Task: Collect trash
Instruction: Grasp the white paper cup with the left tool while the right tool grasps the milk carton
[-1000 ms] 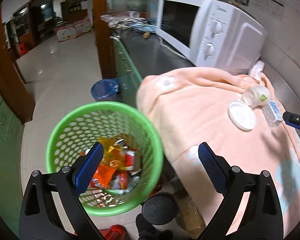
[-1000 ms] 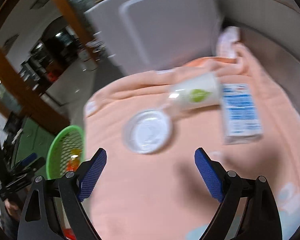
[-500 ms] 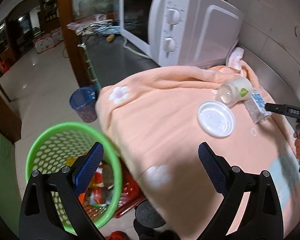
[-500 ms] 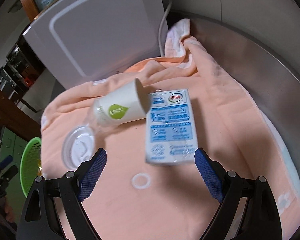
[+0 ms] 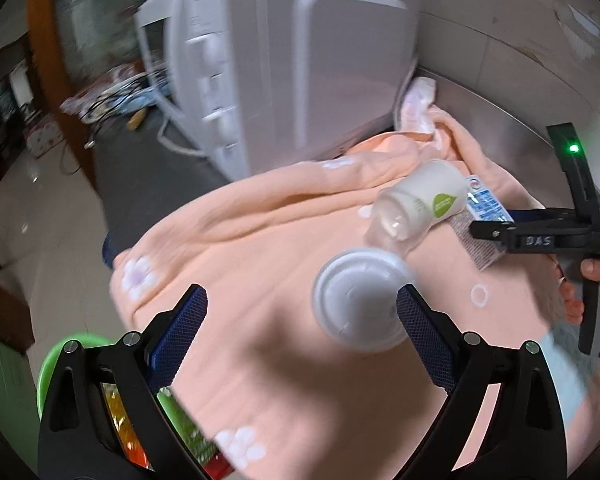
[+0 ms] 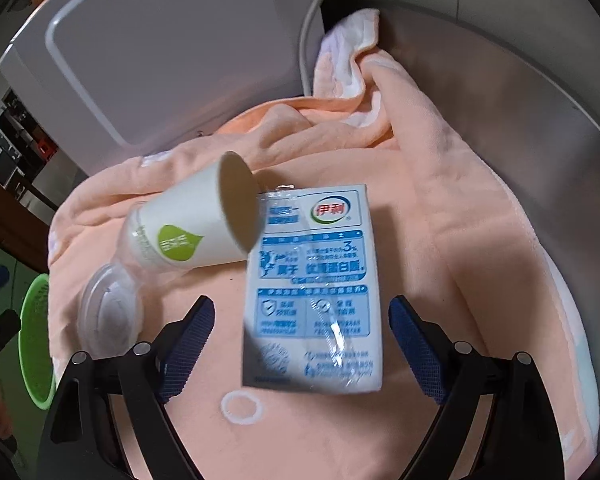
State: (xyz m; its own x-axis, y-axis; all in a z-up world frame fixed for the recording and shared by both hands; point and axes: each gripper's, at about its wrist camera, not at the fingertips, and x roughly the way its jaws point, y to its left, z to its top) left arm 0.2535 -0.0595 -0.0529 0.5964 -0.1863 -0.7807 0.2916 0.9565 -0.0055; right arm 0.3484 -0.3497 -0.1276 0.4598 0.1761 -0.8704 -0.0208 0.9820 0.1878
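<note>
Your right gripper [image 6: 300, 344] has its fingers wide and empty, straddling the near end of the milk carton [image 6: 312, 300], which lies flat on the peach blanket [image 6: 440, 208] over the worktop. Lower until both pads sit alongside the carton's long edges, then close squarely; the carton looks flattened and film-wrapped, so I'd expect it to slip if you pinch only a corner. Mind the paper cup [image 6: 192, 228], on its side with its rim touching the carton's far corner: lifting may roll it.

Your left gripper [image 5: 300, 340] is also wide and empty, hovering near the lid [image 5: 360, 300]. The lid is flat, so a tilted, edge-on grip looks best.

Count: one carton, one cup, one lid, one small white ring [image 6: 242, 407], one green basket [image 6: 36, 336] off the blanket's left edge.
</note>
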